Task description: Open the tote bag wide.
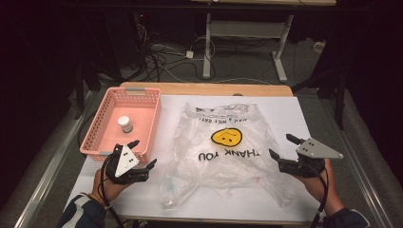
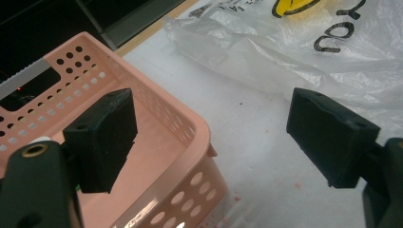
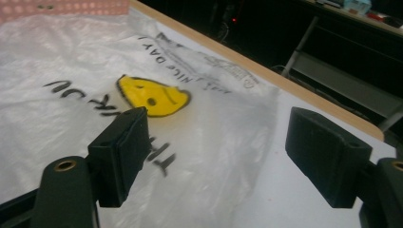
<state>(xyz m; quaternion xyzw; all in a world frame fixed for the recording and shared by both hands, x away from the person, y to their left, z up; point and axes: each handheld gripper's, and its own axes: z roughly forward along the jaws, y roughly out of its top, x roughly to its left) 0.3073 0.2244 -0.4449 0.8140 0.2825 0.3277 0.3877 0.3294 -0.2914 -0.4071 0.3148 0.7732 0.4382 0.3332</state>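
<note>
Both tools hover with jaws apart and nothing between them: the left tool (image 1: 141, 153) by the pink basket's (image 1: 95, 129) near corner, the right tool (image 1: 283, 146) at the right edge of the plastic bag (image 1: 223, 152). The bag lies flat mid-table, long axis near to far, handles far. Best pinch one thin layer at an edge, low to the table (image 1: 285, 107).
</note>
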